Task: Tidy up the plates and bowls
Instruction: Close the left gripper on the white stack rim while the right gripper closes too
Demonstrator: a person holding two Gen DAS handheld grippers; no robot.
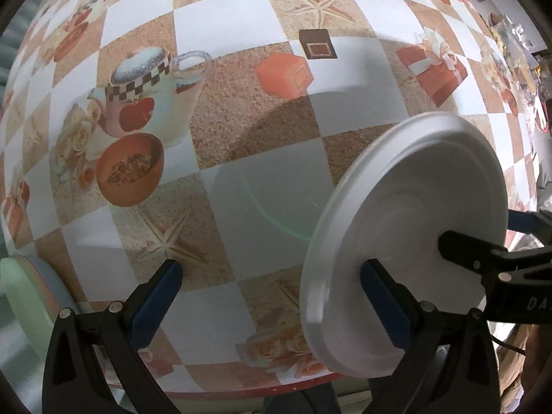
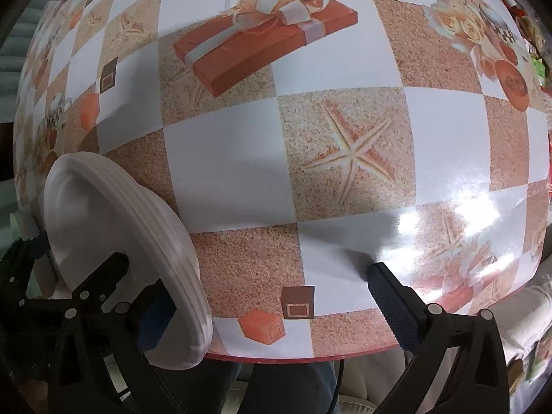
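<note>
A white plate (image 1: 396,227) stands tilted on edge above the checked tablecloth (image 1: 241,179), near the table's front edge. My left gripper (image 1: 272,288) is open, and its right finger (image 1: 383,296) lies against the plate's face. One black finger (image 1: 462,246) of the right gripper touches the same face from the right. In the right wrist view the plate (image 2: 114,214) leans at the left finger (image 2: 155,317) of my right gripper (image 2: 267,303), whose jaws stand wide apart. The other gripper's finger (image 2: 103,276) rests on its hollow side. Neither pair of pads presses the plate from both sides.
A stack of pastel plates (image 1: 20,289) sits at the lower left. The table's red front edge (image 1: 241,388) runs just below the grippers. Small clutter (image 1: 510,45) lies at the far right. Cups, gift boxes and starfish are only prints on the cloth.
</note>
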